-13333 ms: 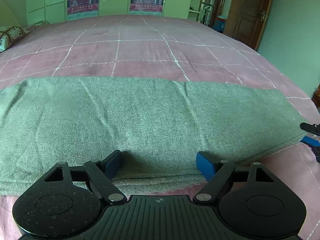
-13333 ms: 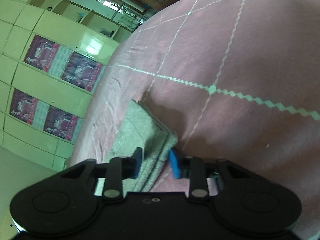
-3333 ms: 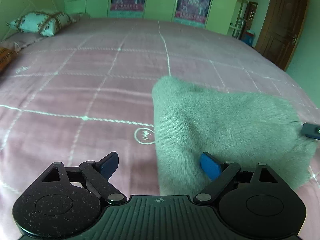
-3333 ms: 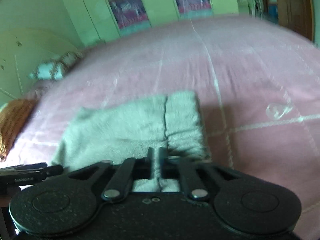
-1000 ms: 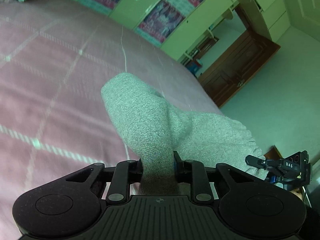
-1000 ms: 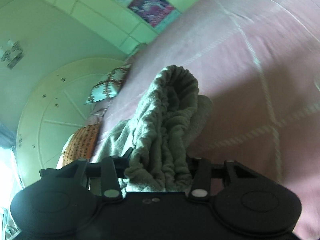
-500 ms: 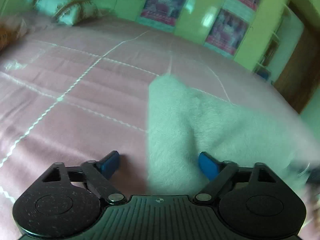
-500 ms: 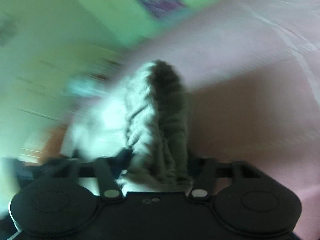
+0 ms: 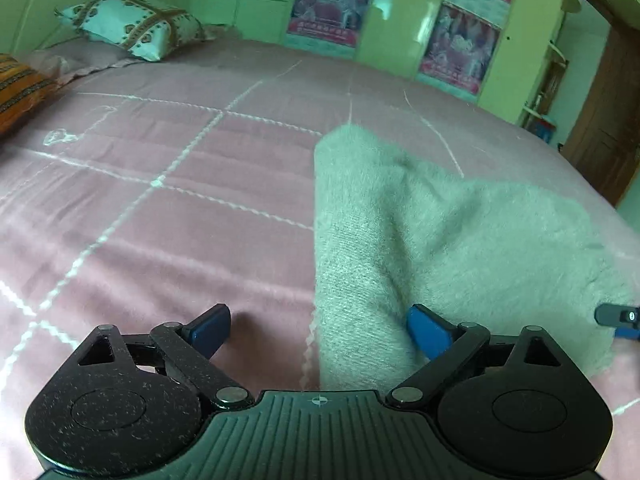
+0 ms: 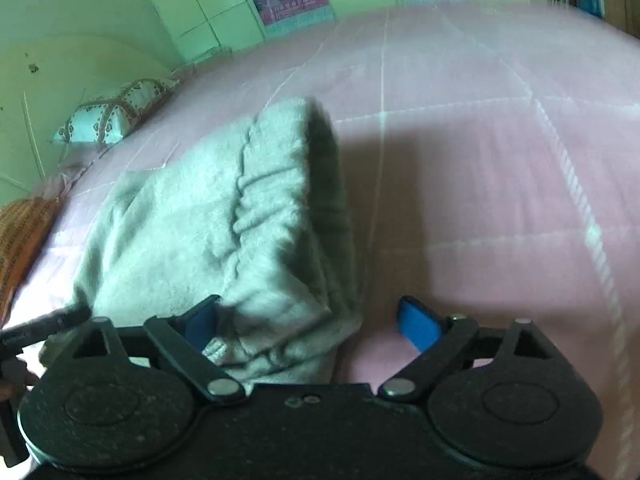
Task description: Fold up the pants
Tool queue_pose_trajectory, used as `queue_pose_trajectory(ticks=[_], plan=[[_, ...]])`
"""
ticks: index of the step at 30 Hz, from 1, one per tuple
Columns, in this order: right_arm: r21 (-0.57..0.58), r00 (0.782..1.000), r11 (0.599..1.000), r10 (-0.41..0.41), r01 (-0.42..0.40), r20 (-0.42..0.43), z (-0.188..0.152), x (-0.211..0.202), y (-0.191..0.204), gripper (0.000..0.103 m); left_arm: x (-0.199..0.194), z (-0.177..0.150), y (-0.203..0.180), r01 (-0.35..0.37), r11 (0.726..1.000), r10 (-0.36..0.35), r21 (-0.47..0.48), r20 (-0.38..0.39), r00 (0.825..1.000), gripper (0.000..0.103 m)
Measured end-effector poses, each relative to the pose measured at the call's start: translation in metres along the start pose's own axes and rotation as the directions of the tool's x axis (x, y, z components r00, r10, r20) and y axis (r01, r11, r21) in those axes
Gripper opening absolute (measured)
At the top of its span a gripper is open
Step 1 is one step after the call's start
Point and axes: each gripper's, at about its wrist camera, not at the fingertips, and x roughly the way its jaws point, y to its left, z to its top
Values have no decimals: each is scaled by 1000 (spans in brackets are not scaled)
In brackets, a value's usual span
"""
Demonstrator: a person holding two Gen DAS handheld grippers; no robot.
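The grey-green pants (image 9: pixel 432 236) lie folded into a compact stack on the pink bedspread (image 9: pixel 168 216). My left gripper (image 9: pixel 320 330) is open, its jaws wide apart over the stack's near left corner, holding nothing. In the right wrist view the pants (image 10: pixel 224 224) show their gathered waistband on top. My right gripper (image 10: pixel 308 326) is open over the stack's near right corner and holds nothing. The right gripper's tip (image 9: pixel 618 316) shows at the left wrist view's right edge, and the left gripper's tip (image 10: pixel 44 326) at the right wrist view's left edge.
A patterned pillow (image 9: pixel 132 26) and an orange cushion (image 9: pixel 18 90) lie at the head of the bed. Green cabinets with posters (image 9: pixel 460 40) stand behind the bed, and a brown door (image 9: pixel 608 120) is at the far right.
One second ago both grippers were shut on the pants and held them up. The left opened half a second ago; the right has since opened too, and the pants rest on the bed.
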Motion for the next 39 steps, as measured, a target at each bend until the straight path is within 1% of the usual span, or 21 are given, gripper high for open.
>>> queue_pose_trajectory(ticks=[1, 4, 8, 9, 11, 12, 14, 17, 19, 21, 23, 27, 31, 37, 39], plan=[[1, 1000, 1000, 4, -4, 14, 1, -8, 3, 87, -14, -1, -2, 0, 1000, 0, 18, 37, 999, 95], [-33, 997, 999, 21, -19, 71, -5, -41, 12, 88, -52, -5, -8, -5, 998, 0, 55, 86, 996, 95], [-69, 990, 997, 27, -18, 138, -11, -85, 27, 97, -102, -16, -13, -33, 997, 23, 67, 147, 989, 95], [-74, 989, 997, 28, -17, 149, -13, -97, 31, 97, -115, -20, -14, -41, 997, 29, 71, 157, 987, 95], [-83, 988, 996, 27, -14, 152, -21, -122, 41, 97, -138, -27, -15, -35, 997, 24, 62, 165, 986, 95], [-81, 988, 997, 27, -15, 154, -20, -128, 38, 97, -150, -32, -16, -32, 998, 22, 55, 172, 985, 95], [-89, 985, 996, 28, -13, 168, -25, -146, 49, 97, -173, -42, -18, -33, 999, 25, 42, 176, 984, 95], [-95, 983, 995, 6, 11, 181, -39, -176, 65, 97, -206, -57, -21, -21, 999, 14, 37, 181, 983, 95], [-107, 979, 994, -7, 30, 205, -51, -198, 75, 97, -229, -66, -24, -17, 999, 10, 33, 189, 982, 95], [-112, 976, 993, -18, 44, 218, -63, -217, 82, 97, -249, -74, -27, -14, 999, 8, 30, 189, 982, 96], [-119, 973, 992, -24, 53, 230, -75, -233, 87, 97, -269, -82, -29, -7, 1000, 2, 26, 198, 980, 103], [-116, 967, 991, -28, 59, 255, -99, -268, 94, 97, -308, -97, -34, -9, 999, 1, 36, 223, 975, 103], [-123, 962, 991, -21, 56, 273, -120, -297, 100, 97, -339, -115, -37, -10, 999, 1, 43, 220, 975, 103], [-157, 956, 983, -46, 95, 291, -152, -330, 116, 97, -374, -138, -45, -24, 997, 10, 68, 206, 979, 103], [-164, 954, 982, -42, 94, 297, -161, -338, 120, 97, -385, -146, -49, -20, 997, 3, 80, 215, 977, 103]])
